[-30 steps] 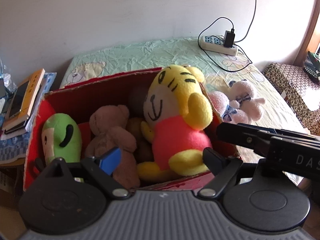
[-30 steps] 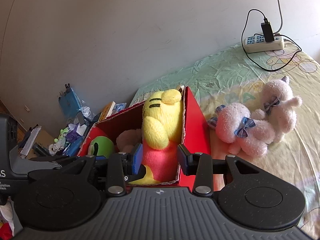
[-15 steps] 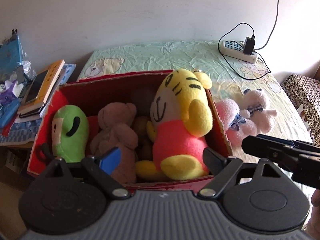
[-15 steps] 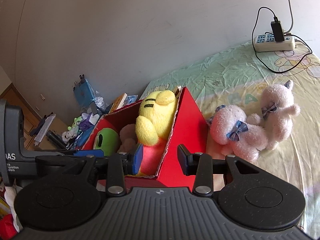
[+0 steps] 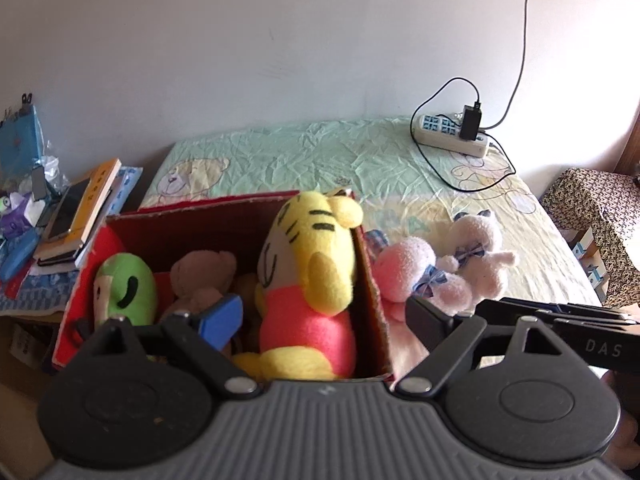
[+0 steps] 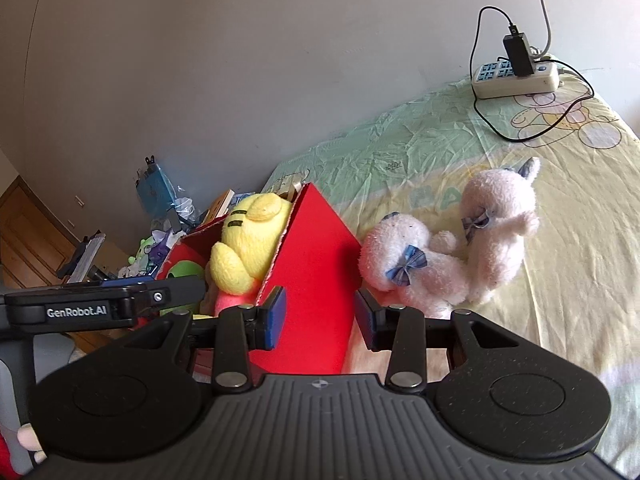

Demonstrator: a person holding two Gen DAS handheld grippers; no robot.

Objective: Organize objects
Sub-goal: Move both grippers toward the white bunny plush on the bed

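Observation:
A red cardboard box stands on the bed, filled with plush toys: a yellow tiger in a red shirt, a brown bear and a green plush. My left gripper hovers open over the box's near edge, nothing between its fingers. Right of the box, two pink-white plush toys with blue bows lie together on the sheet. My right gripper is open and empty, in front of the box's red side wall, with the pink toys just beyond its right finger.
A white power strip with a black charger and cables lies at the bed's far end by the wall. Books and a phone are stacked on a cluttered stand left of the box. A patterned stool stands to the right.
Both grippers have drawn back from the box. In the right wrist view the box has slid left and the pink toys sit nearer the middle. Both openings are unchanged.

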